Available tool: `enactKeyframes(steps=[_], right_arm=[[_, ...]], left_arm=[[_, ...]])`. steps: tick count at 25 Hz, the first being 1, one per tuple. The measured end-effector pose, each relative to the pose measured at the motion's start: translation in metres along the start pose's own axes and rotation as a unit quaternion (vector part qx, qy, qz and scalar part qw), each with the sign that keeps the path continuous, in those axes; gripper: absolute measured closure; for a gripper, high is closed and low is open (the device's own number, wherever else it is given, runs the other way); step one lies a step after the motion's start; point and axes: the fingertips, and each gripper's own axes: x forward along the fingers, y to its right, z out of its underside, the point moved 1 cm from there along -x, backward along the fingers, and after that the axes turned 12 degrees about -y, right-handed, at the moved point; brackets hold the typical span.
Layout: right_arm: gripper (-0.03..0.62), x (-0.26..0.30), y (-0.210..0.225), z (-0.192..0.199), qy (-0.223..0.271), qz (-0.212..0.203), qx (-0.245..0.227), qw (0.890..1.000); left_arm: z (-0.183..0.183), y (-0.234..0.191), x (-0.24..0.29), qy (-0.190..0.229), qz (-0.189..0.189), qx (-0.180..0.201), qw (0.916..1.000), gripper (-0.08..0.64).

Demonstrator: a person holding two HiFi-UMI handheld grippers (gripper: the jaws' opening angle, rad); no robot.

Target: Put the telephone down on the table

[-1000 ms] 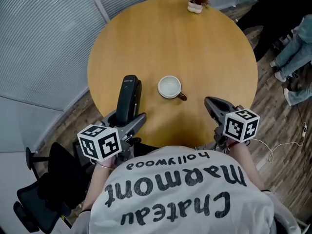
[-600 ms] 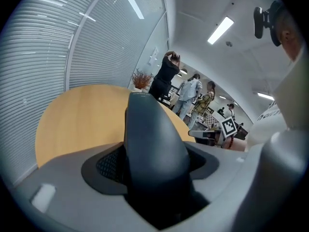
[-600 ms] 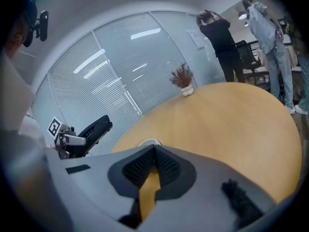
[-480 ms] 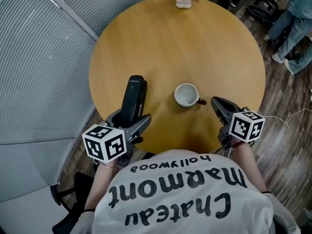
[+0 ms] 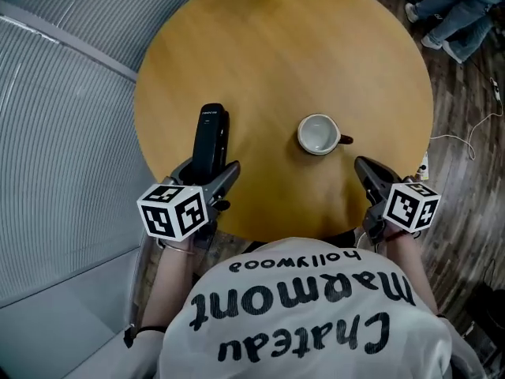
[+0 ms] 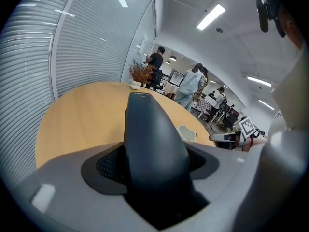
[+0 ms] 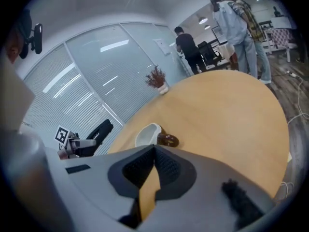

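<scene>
Mug [image 5: 318, 133] right of telephone [image 5: 211, 133] clamped in left hand-held gripper [image 5: 207, 174]; right hand-held gripper [image 5: 361, 164] clenched, empty

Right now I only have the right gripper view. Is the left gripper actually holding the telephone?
Observer: Yes. In the left gripper view the telephone fills the gap between the fingers of the left gripper, clamped at its near end.
Operator: Where is it over the table?
Observer: In the head view it points away from the person over the left part of the table, well left of the mug and apart from it.
Operator: And my own gripper?
Observer: The head view shows the right gripper at the table's near edge, right of the mug.
</scene>
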Motion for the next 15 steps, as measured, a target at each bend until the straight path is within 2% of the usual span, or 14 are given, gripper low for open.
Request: enactKeyframes(steps=[5, 10, 15], right_arm=[[0.578, 0.01, -0.016, 0.017, -0.011, 0.038, 0.031, 0.999], [0.578, 0.011, -0.021, 0.038, -0.024, 0.059, 0.038, 0.997], [0.578, -0.002, -0.022, 0.052, -0.021, 0.087, 0.04, 0.995]], left_arm=[[-0.019, -0.049, 0.024, -0.019, 0.007, 0.015, 0.9997, 0.202], [-0.013, -0.054, 0.06, -0.036, 0.023, 0.034, 0.9985, 0.204], [-0.002, -0.053, 0.088, -0.055, 0.024, 0.056, 0.9966, 0.202]])
